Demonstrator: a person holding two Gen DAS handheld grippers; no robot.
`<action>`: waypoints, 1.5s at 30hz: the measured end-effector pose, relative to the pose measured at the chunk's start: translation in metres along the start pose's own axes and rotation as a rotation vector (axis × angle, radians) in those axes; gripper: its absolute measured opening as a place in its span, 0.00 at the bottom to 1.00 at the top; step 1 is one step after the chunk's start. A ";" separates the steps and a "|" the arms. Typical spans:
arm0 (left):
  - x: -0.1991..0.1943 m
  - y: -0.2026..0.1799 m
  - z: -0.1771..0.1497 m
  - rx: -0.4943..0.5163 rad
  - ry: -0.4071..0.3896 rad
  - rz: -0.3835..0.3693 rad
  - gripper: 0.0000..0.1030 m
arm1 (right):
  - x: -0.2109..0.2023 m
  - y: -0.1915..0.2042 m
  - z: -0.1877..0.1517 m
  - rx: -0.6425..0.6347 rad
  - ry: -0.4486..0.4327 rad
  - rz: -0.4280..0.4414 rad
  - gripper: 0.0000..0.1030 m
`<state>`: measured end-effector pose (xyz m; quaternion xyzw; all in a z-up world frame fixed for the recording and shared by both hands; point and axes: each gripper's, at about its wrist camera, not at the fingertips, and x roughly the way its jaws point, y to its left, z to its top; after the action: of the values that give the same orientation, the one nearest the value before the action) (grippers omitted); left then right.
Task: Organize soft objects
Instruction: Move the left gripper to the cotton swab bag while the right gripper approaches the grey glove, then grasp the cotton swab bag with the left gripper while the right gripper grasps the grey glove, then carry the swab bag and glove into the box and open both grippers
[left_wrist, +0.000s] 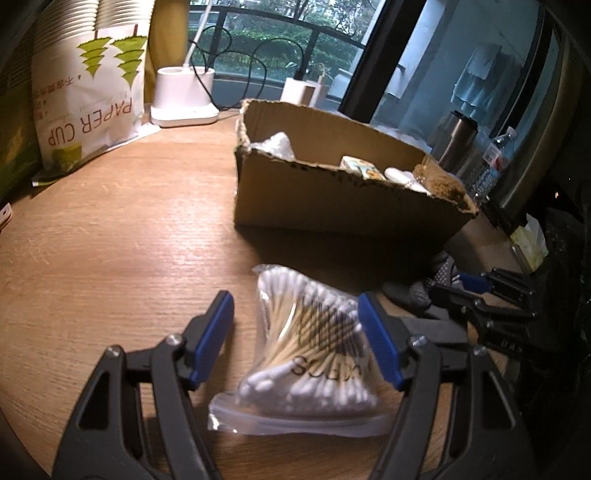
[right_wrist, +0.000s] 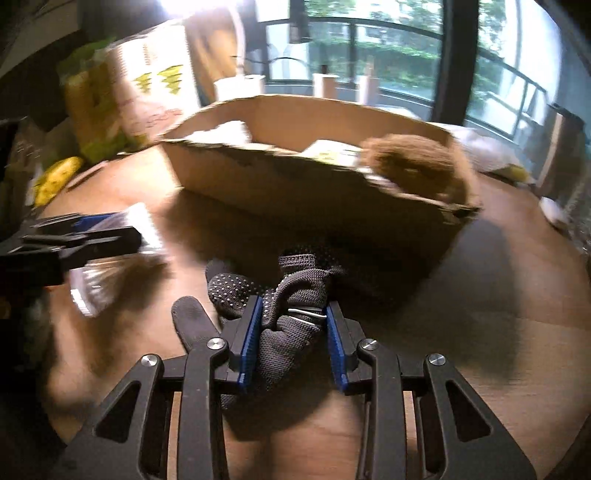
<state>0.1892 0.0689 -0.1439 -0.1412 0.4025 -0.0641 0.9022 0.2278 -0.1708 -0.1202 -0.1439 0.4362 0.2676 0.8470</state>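
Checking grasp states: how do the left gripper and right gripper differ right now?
The left gripper is open, its pads straddling the bag of cotton swabs on the table; the right gripper is shut on the grey gloves. The left's item is a clear, stiff-looking bag; the right's is bunched knit fabric. Both sit in front of the cardboard box.
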 end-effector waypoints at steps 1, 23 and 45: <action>-0.001 0.000 0.000 -0.002 -0.003 0.000 0.69 | 0.000 -0.005 0.000 0.025 0.000 0.022 0.34; -0.016 -0.037 -0.007 0.125 -0.067 -0.006 0.45 | -0.018 0.018 -0.006 -0.085 -0.097 0.096 0.30; -0.077 -0.050 0.047 0.188 -0.293 -0.037 0.44 | -0.074 0.028 0.039 -0.123 -0.291 0.066 0.30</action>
<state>0.1732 0.0482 -0.0440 -0.0714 0.2562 -0.0970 0.9591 0.2019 -0.1533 -0.0372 -0.1410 0.2962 0.3394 0.8816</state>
